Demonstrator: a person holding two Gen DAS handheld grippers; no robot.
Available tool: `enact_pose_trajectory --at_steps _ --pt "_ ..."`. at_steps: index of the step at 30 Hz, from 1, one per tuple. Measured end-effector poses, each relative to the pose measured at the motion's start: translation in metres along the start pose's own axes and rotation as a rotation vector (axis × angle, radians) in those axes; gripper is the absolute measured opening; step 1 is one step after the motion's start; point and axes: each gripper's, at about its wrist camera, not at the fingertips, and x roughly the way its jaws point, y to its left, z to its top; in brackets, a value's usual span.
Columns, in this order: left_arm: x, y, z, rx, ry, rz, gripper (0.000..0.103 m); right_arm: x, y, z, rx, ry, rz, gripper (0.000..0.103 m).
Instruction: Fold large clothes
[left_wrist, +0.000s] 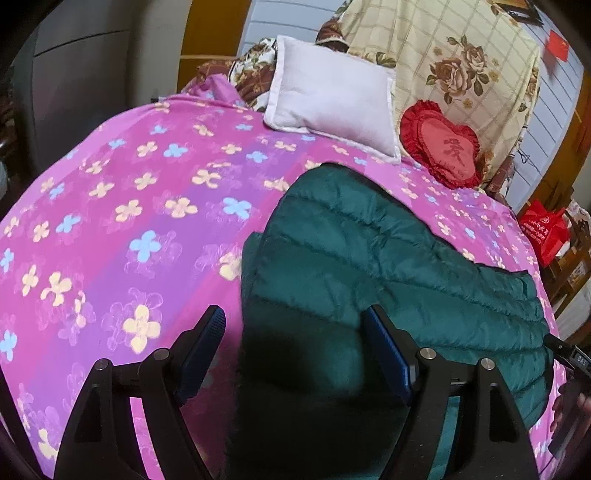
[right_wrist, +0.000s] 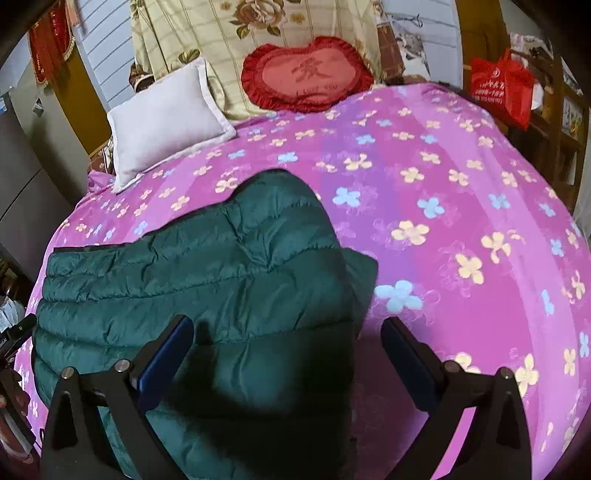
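A dark green quilted puffer jacket (left_wrist: 369, 266) lies partly folded on the pink flowered bed cover (left_wrist: 129, 221). My left gripper (left_wrist: 295, 325) is open above the jacket's left edge, its fingers astride that edge without touching. In the right wrist view the jacket (right_wrist: 207, 280) lies to the left and centre. My right gripper (right_wrist: 288, 336) is open above the jacket's right edge, one finger over the jacket, the other over the bed cover (right_wrist: 461, 221). Neither gripper holds anything.
A white pillow (left_wrist: 332, 99) and a red heart cushion (left_wrist: 439, 144) lie at the head of the bed against a cream rose-print blanket (left_wrist: 454, 62). A red bag (right_wrist: 502, 88) hangs at the right. A grey cabinet (right_wrist: 26, 184) stands at the left.
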Motion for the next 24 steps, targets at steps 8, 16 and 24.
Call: enact_pose_trajectory --at_steps 8,16,24 --pt "0.017 0.023 0.001 -0.104 0.082 -0.149 0.064 0.027 -0.015 0.004 0.059 0.055 0.037 0.103" --pt "0.036 0.04 -0.004 -0.202 0.146 -0.245 0.075 0.047 -0.023 0.007 0.067 0.093 0.107 0.103" --pt "0.054 0.048 -0.004 -0.25 0.202 -0.324 0.084 0.059 -0.025 0.008 0.039 0.115 0.197 0.103"
